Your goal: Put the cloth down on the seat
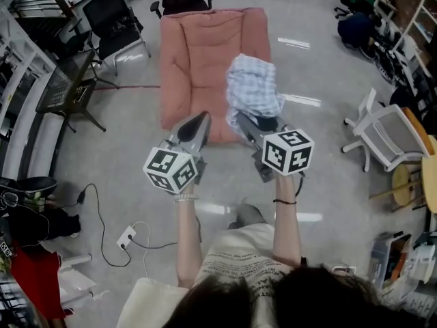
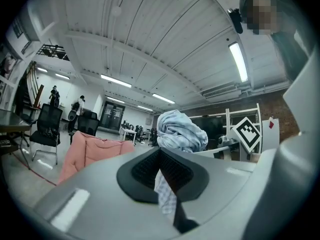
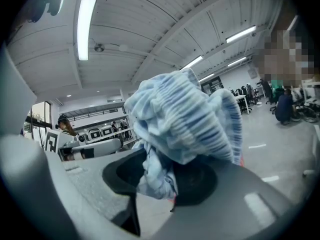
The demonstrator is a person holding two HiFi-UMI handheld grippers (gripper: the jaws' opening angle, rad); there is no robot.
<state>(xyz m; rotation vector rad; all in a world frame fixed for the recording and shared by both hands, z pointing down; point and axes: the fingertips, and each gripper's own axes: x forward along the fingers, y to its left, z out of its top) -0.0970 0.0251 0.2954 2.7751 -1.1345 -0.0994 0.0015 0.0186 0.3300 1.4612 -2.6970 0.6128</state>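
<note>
I hold the cloth (image 1: pixel 254 91) above the seat's (image 1: pixel 194 60) front edge: right gripper (image 1: pixel 244 120) clamps the bundle, left gripper (image 1: pixel 201 120) pinches a corner. Lowering and release are not yet done.

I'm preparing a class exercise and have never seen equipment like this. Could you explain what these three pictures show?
A person holds a hand-held gripper in each hand; the marked cubes are part of them. One picture looks down from a head camera. The other two come from cameras riding on each gripper, looking along its jaws. A pink seat lies on the floor. The right gripper clamps a bunched checked cloth above it. The left gripper is closed on a small checked strip, seemingly the cloth's corner.
</note>
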